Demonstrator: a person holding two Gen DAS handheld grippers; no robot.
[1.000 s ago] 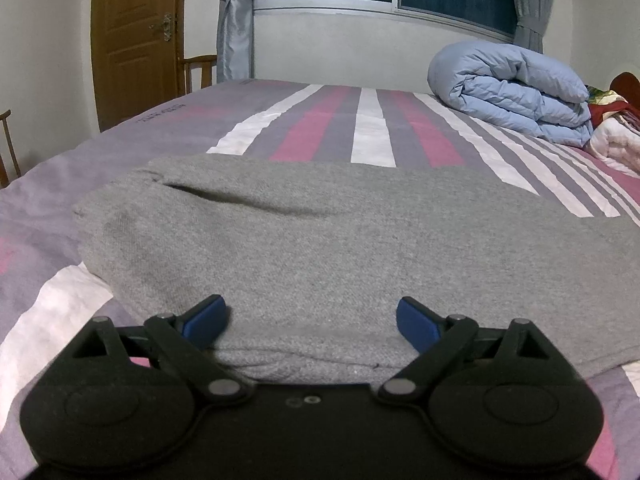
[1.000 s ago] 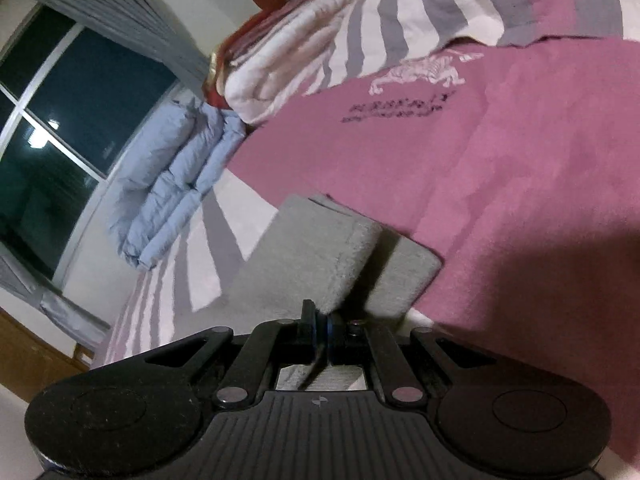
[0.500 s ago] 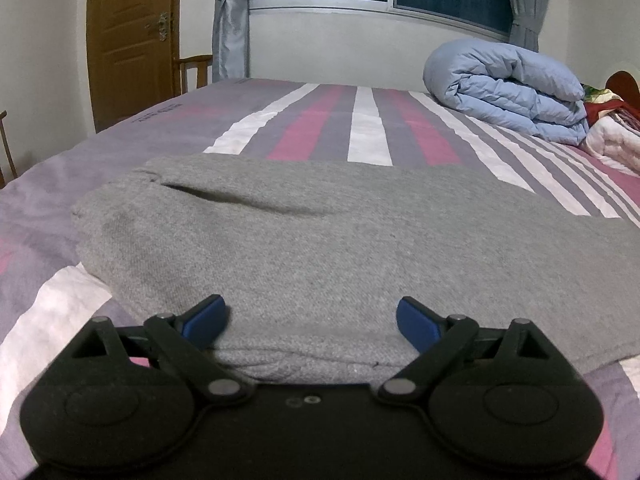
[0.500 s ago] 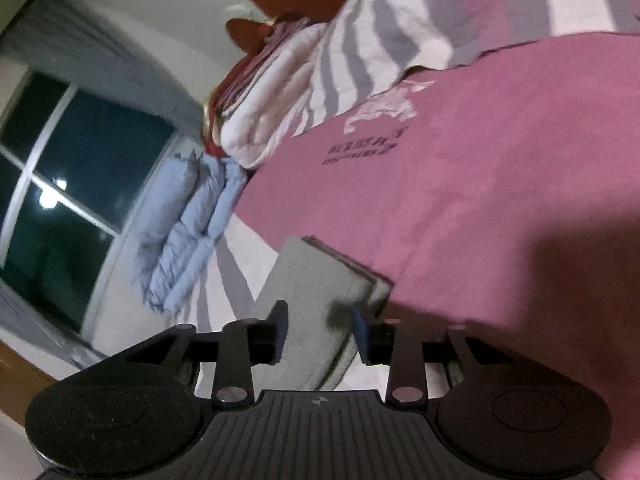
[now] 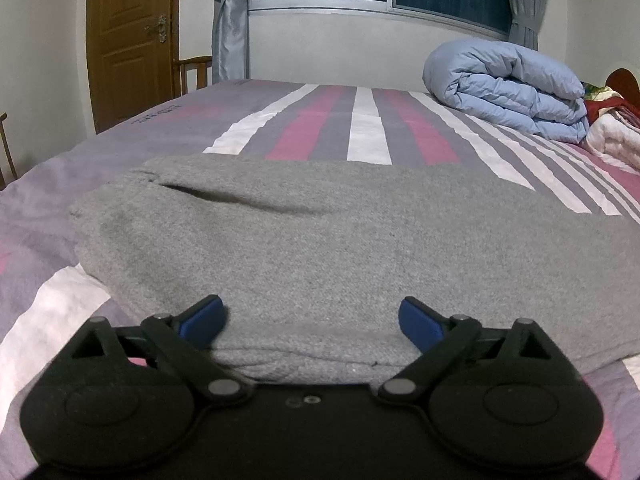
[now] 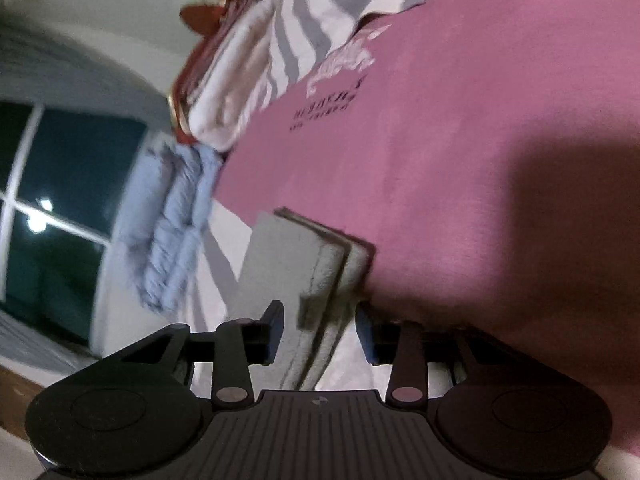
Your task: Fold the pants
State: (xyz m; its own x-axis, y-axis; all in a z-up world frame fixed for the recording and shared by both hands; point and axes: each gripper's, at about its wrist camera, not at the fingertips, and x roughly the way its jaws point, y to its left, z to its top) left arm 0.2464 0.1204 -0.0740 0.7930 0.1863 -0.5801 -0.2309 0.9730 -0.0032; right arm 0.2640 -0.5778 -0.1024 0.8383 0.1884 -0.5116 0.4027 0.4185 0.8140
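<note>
Grey pants [image 5: 340, 248] lie folded lengthwise on the striped bed, filling the middle of the left wrist view. My left gripper [image 5: 312, 320] is open, its blue pads on either side of the near waist edge, low over the cloth. In the right wrist view, which is tilted and blurred, the leg cuffs [image 6: 316, 264] lie stacked on the bed. My right gripper [image 6: 320, 328] is open with the cuff end between its fingers, not clamped.
A rolled light-blue duvet [image 5: 508, 84] lies at the far right of the bed, with folded blankets [image 5: 612, 132] beside it. A pink sheet [image 6: 480, 140] covers the bed by the cuffs. A wooden door [image 5: 128, 40] and a chair stand at the left.
My right gripper was shut on the cuffs one second ago and has opened wider, letting them go; its view has tilted. The left gripper and the pants have barely moved.
</note>
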